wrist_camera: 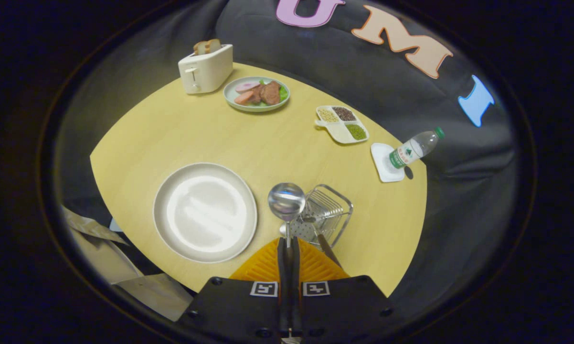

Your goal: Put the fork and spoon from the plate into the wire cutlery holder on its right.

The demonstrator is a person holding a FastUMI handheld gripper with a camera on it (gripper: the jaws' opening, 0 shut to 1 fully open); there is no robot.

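Spoon [287,203] of shiny metal stood bowl-up, its handle pinched in our closed tool [289,253], beside the wire cutlery holder [326,216]; we held it high to clear the rim; the round white plate [205,212] lay bare.

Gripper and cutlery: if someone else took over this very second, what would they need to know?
Gripper: shut on the spoon, handle pinched between both fingers, bowl sticking up just ahead of them.
Spoon: held above the near left edge of the wire cutlery holder, not yet inside.
Fork: looks to be already in the holder, its handle leaning out toward the fingers.
Plate: left of the holder, bare.
Done: both pieces off the plate, fork apparently stowed.
Left: lower the spoon into the holder, open, back away.
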